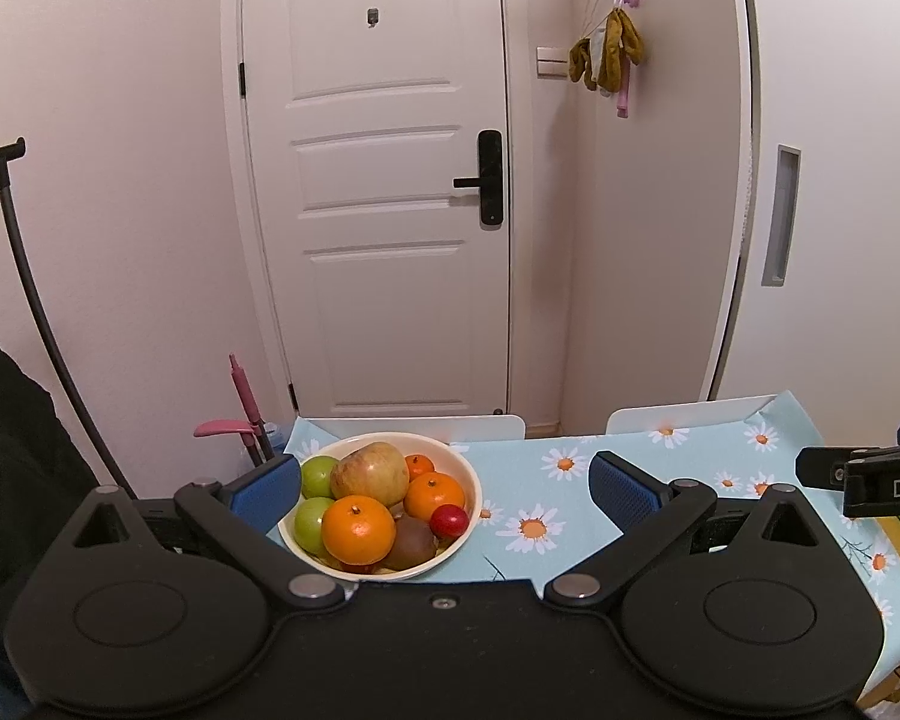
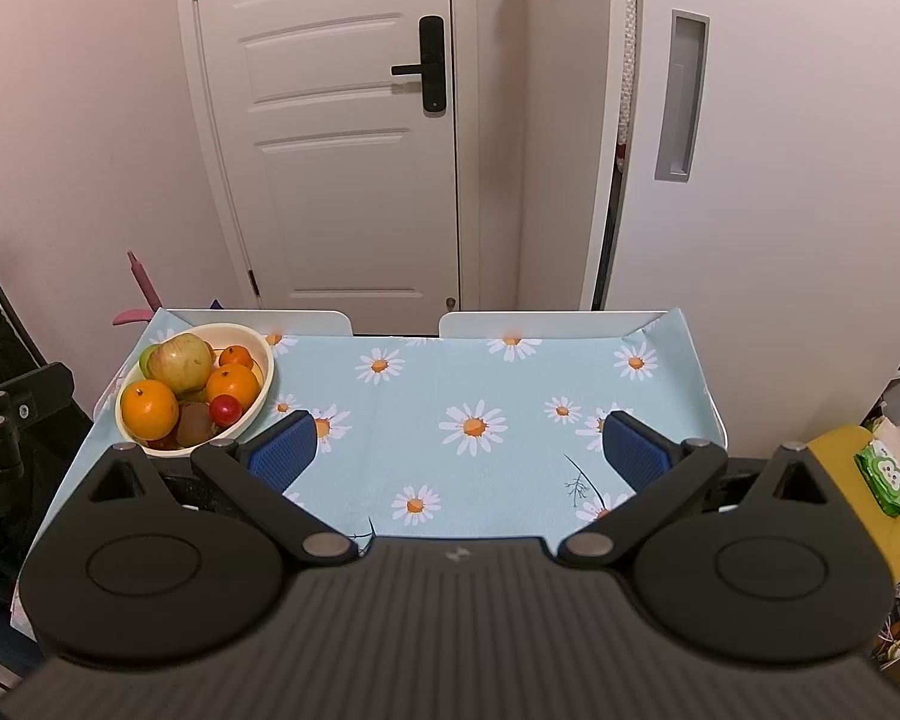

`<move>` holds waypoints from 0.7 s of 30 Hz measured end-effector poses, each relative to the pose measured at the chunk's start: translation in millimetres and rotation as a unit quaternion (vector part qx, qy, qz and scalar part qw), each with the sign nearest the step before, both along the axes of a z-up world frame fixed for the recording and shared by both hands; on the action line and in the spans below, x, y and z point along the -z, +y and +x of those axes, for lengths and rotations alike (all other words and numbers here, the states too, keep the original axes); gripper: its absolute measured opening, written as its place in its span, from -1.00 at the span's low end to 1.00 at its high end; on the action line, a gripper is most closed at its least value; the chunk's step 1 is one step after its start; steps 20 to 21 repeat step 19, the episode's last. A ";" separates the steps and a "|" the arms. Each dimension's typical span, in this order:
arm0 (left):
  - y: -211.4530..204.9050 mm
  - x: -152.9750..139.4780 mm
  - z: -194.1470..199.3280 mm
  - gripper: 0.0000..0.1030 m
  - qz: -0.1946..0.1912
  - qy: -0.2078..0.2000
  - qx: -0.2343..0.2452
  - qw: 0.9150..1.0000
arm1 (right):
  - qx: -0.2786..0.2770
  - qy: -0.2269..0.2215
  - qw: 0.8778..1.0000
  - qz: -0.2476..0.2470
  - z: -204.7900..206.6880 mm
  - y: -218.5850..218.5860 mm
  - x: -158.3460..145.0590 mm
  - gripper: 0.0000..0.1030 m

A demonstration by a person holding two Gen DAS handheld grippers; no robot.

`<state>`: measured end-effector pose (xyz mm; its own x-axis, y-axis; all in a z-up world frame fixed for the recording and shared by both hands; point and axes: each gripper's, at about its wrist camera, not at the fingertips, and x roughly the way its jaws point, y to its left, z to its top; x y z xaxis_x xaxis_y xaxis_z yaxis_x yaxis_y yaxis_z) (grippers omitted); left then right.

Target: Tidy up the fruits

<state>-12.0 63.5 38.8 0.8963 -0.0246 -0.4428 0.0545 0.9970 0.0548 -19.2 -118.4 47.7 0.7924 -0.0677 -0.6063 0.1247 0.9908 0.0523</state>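
Left wrist view: left gripper (image 1: 444, 483) spread wide, empty, above the near rim of a cream round bowl (image 1: 473, 483) heaped with oranges, apples, kiwi | right gripper (image 2: 459, 447) also spread, empty, over bare daisy-print blue tablecloth (image 2: 450, 372) | bowl at table's far-left corner

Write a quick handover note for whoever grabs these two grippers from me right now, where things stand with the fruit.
Left hand-held gripper: open, empty, just short of the bowl's near side.
Right hand-held gripper: open, empty, over bare tablecloth, right of the bowl.
All the fruit sits piled in the white bowl at the table's far left corner: a big apple, oranges, green fruits, a brown one, a small red one.
Done: nothing visibly sorted; no fruit lies on the cloth.
Left: the whole job. No second container is in view, so check where the fruit should go.
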 end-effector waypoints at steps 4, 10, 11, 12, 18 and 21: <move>0.3 -0.1 -0.1 1.00 -0.002 0.001 -0.001 1.000 | 0.000 0.000 1.000 0.001 0.3 -0.8 0.1 1.00; 3.7 -1.1 1.7 1.00 -0.014 0.006 -0.010 1.000 | 0.000 0.000 1.000 0.001 0.5 -0.8 -0.2 1.00; 4.2 -1.1 2.2 1.00 -0.016 0.007 -0.010 1.000 | 0.000 0.000 1.000 0.001 0.5 -0.9 -0.3 1.00; 4.8 -1.1 2.6 1.00 -0.017 0.007 -0.009 1.000 | 0.000 0.000 1.000 0.000 0.5 -0.9 -0.3 1.00; 5.5 -1.5 3.1 1.00 -0.023 0.006 -0.008 1.000 | 0.000 0.000 1.000 0.000 0.7 -1.5 -0.2 1.00; 5.4 -1.7 2.7 1.00 -0.022 0.004 -0.009 1.000 | 0.000 0.000 1.000 0.000 0.6 -0.9 -0.5 1.00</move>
